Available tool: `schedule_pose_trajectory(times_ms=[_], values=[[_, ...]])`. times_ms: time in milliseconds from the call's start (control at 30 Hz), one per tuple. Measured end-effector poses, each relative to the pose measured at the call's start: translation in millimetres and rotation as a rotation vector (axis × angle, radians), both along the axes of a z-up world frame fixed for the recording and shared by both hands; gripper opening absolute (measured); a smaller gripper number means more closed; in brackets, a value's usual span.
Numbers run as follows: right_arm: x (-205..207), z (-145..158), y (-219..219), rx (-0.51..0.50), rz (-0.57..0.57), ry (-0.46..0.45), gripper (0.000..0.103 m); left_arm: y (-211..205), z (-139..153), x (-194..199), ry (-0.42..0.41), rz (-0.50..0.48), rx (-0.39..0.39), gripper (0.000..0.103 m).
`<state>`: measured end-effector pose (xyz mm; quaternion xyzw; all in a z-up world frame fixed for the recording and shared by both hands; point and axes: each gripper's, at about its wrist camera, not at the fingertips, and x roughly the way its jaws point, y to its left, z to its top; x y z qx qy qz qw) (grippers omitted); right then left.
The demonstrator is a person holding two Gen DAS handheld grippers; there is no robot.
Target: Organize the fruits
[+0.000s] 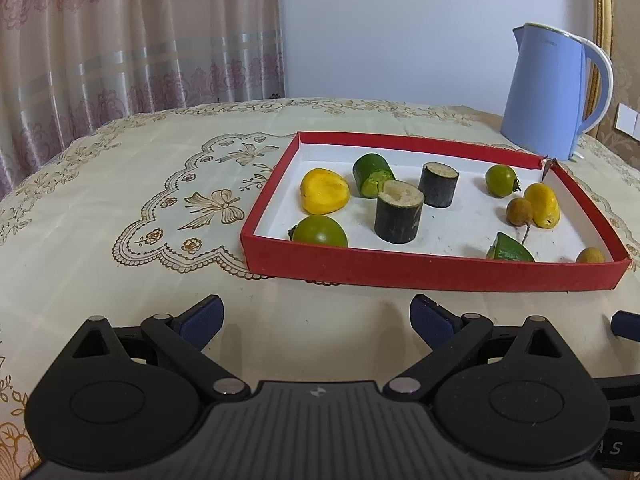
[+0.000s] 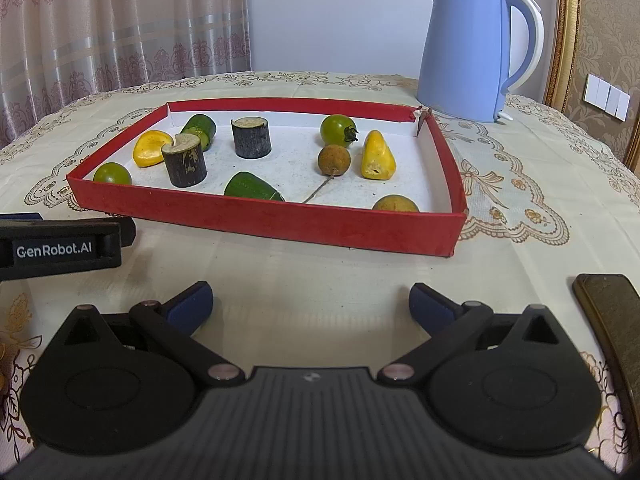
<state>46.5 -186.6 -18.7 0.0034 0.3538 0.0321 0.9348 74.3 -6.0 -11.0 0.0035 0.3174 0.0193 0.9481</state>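
A shallow red tray with a white floor lies on the tablecloth and holds the fruit. In it are two dark sugarcane stubs, two yellow fruits, two green tomatoes, cucumber pieces and two brown longans. My left gripper stands open over bare cloth in front of the tray's near wall. My right gripper is also open, empty, short of the tray.
A light blue kettle stands behind the tray's far right corner. A dark phone lies at the right edge. The left gripper's body shows at the left of the right wrist view. A curtain hangs behind the table.
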Motion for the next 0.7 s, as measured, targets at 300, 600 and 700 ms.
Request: schedule_pose_trajectory(times_ms=[300, 600, 700], values=[[0.0, 0.0, 0.0, 0.000, 0.000, 0.000, 0.103, -3.5, -0.4, 0.0, -0.002, -0.001, 0.022, 0.100], [0.0, -0.1, 0.0, 0.000, 0.000, 0.000, 0.103, -3.2, -1.3, 0.1, 0.001, 0.004, 0.023, 0.100], [0.0, -0.1, 0.1, 0.000, 0.000, 0.000, 0.103, -3.0, -1.2, 0.4, 0.003, 0.003, 0.020, 0.100]])
